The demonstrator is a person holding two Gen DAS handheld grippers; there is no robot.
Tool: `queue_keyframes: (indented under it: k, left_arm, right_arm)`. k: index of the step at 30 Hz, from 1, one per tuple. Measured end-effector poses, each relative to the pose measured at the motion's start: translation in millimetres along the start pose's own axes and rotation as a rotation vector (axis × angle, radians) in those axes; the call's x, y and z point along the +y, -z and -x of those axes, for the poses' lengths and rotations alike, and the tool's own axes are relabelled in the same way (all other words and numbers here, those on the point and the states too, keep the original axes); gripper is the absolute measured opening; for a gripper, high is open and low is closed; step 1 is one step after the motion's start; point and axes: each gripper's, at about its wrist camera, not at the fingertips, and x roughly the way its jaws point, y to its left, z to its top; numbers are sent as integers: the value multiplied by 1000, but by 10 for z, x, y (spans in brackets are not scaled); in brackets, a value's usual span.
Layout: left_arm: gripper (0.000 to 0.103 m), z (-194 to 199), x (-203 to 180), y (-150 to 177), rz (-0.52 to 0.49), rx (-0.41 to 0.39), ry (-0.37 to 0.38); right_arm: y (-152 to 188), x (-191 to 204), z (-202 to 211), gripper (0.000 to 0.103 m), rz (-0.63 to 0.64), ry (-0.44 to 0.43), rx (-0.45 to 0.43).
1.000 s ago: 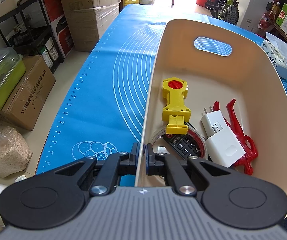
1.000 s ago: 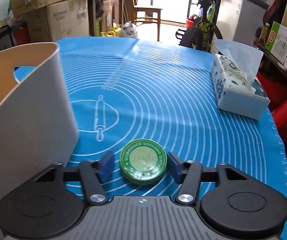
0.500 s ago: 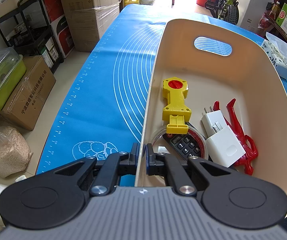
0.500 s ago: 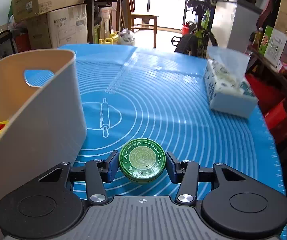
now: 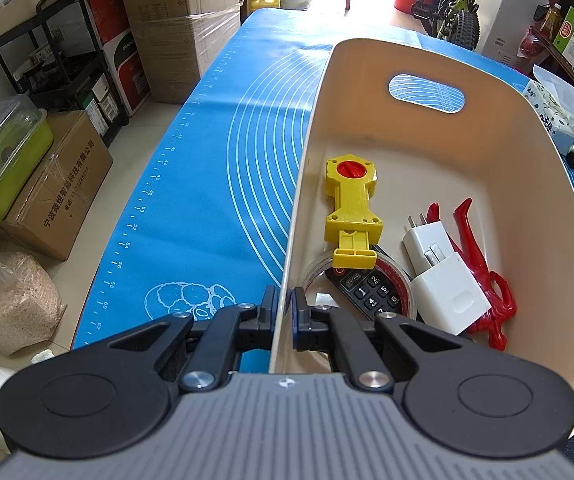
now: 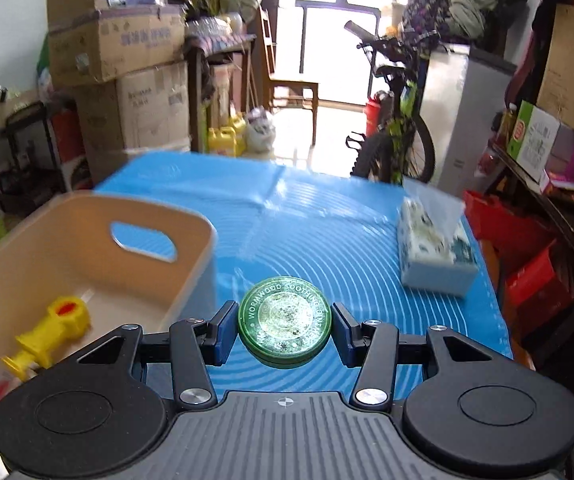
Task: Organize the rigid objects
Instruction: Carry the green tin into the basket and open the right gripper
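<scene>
My left gripper (image 5: 283, 304) is shut on the near left wall of the cream bin (image 5: 535, 152). In the bin lie a yellow toy tool (image 5: 353, 210), a white charger (image 5: 443, 280), a red clip (image 5: 483, 276), a tape roll (image 5: 317, 276) and a black remote (image 5: 371, 292). My right gripper (image 6: 285, 326) is shut on a round green ointment tin (image 6: 285, 320), held in the air to the right of the bin (image 6: 87, 220). The yellow toy tool (image 6: 47, 332) shows there too.
A blue baking mat (image 5: 215, 184) covers the table. A tissue box (image 6: 435, 252) stands at the mat's right side. Cardboard boxes (image 5: 179, 20), a shelf, a bicycle (image 6: 395, 120) and floor clutter surround the table.
My right gripper closed on the green tin and lifted it off the mat, rising and moving toward the bin. My left gripper has stayed clamped on the bin wall.
</scene>
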Motion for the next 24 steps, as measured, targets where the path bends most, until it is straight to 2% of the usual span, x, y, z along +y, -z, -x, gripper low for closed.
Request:
queue_keyframes:
  k: [8, 16, 24]
  left_arm:
    - [7, 0, -1, 1, 0, 0, 1]
    - [7, 4, 0, 2, 0, 0, 1]
    - [7, 3, 0, 3, 0, 0, 1]
  right_arm:
    - [-239, 381, 243, 55, 54, -81, -35]
    - [-195, 804, 208, 55, 105, -156, -24]
    - [23, 1267, 26, 54, 214, -240, 79]
